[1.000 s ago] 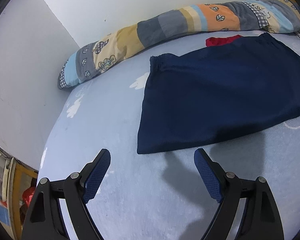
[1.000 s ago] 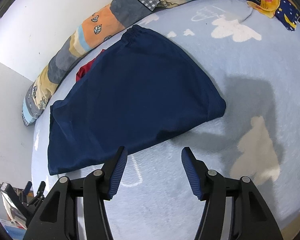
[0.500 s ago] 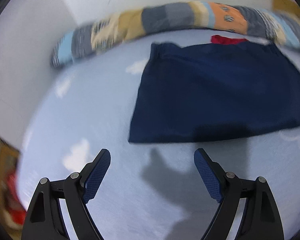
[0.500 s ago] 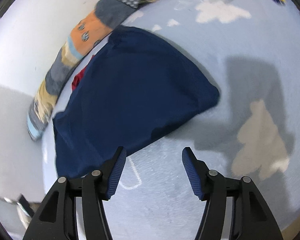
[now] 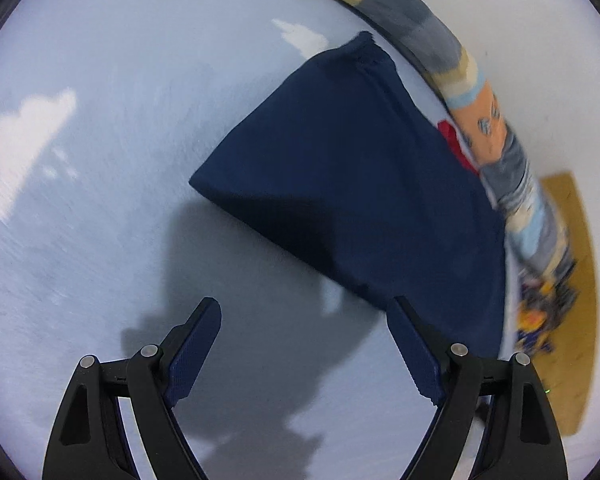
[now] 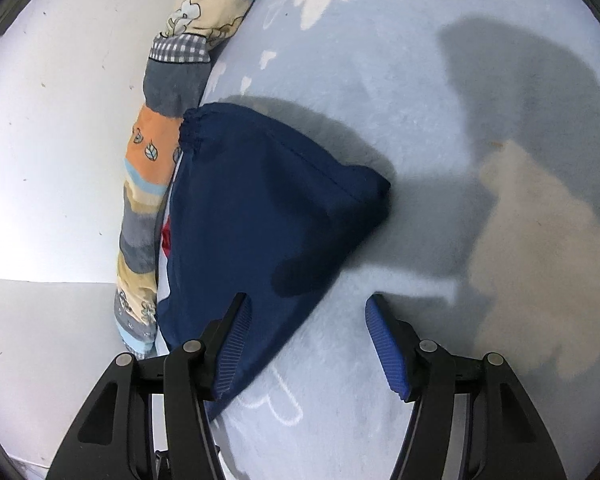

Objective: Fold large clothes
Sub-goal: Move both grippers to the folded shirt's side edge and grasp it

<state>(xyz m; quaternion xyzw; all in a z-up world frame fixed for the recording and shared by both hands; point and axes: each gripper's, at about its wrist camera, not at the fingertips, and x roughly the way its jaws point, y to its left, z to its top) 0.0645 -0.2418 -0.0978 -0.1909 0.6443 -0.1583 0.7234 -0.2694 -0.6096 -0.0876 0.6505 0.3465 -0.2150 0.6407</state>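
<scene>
A white wall (image 6: pixel 60 160) stands behind a bed with a pale blue sheet (image 5: pixel 100 200) that has white clouds on it. A long striped pillow (image 6: pixel 152 152) lies along the wall. The dark blue cloth (image 5: pixel 360 184) lies flat in the middle right of the left view, and something red (image 5: pixel 454 142) peeks out beside it (I cannot tell what). The left claw (image 5: pixel 304 352) is wide open, low in the frame, holding nothing. The right claw (image 6: pixel 306 344) is open too, with one finger over the cloth's near edge. I think both are lining up to grab an edge.
</scene>
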